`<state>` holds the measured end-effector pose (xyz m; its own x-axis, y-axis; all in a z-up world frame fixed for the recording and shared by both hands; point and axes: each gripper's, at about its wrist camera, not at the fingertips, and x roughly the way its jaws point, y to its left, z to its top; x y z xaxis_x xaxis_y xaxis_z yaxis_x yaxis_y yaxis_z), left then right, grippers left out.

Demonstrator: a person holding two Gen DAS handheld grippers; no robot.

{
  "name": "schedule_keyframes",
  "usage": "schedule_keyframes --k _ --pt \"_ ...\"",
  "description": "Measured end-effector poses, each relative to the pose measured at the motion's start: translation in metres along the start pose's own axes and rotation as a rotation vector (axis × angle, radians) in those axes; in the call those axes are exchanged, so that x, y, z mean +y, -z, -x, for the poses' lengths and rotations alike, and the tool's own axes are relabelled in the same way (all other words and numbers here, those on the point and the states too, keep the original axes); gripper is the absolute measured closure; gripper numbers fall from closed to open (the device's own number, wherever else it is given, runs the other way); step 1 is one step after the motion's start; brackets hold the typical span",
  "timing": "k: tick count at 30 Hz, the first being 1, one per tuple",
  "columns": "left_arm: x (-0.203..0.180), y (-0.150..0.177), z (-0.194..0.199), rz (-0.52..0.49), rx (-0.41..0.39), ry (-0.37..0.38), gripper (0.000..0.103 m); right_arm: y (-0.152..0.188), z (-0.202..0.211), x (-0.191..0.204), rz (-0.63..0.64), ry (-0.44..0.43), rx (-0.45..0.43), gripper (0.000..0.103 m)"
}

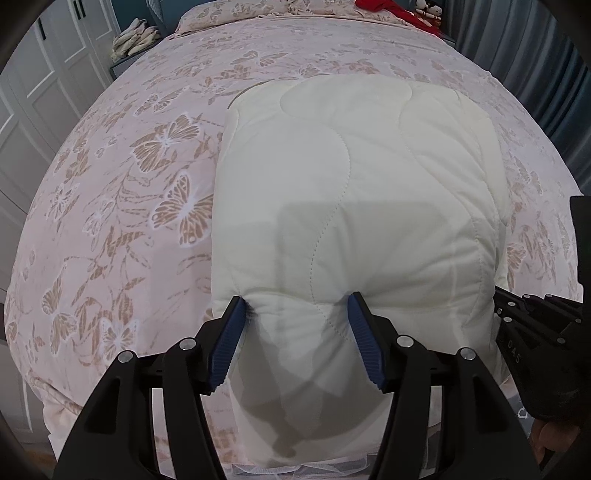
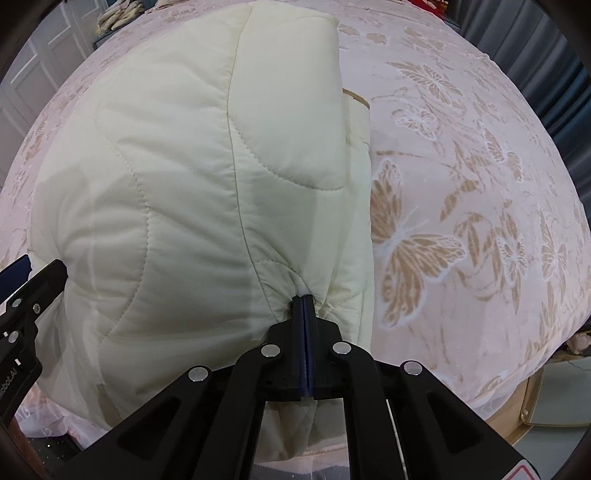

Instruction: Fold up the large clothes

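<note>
My cream quilted coat lies on the bed, on its butterfly-print bedspread, already gathered into a thick, narrow bundle. So I judge the main folds are done and a last fold or a tidy-up remains. Its near end hangs over the bed's near edge toward me.

My left claw straddles a puffy bulge of that near end, with both blue pads pressing into the padding: a wide grip. My right claw is clenched on a thin pinch of fabric at the bundle's near right corner; a sliver shows past the tips.

For room, the bedspread is bare to the left, to the right and beyond the bundle, so carrying the near end away from me looks unobstructed. The pillows and a red item sit far off at the head.
</note>
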<state>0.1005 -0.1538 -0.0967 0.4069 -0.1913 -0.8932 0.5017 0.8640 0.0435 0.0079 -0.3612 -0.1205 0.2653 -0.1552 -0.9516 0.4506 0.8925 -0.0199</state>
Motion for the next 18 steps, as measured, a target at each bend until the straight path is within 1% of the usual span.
schedule_keyframes --k 9,14,16,18 --pt "-0.004 0.001 -0.005 -0.017 -0.003 -0.022 0.047 -0.002 -0.006 -0.003 -0.01 -0.015 -0.002 0.096" --pt "-0.004 0.0 -0.004 -0.019 0.0 -0.028 0.046 -0.003 -0.001 -0.005 -0.023 -0.021 -0.006 0.097" --pt "0.001 -0.002 -0.001 -0.003 0.006 -0.006 0.046 -0.002 0.009 -0.01 -0.043 -0.04 -0.018 0.097" --pt "0.014 -0.004 0.007 0.052 0.009 0.053 0.046 0.001 0.022 -0.017 -0.074 -0.068 -0.046 0.097"
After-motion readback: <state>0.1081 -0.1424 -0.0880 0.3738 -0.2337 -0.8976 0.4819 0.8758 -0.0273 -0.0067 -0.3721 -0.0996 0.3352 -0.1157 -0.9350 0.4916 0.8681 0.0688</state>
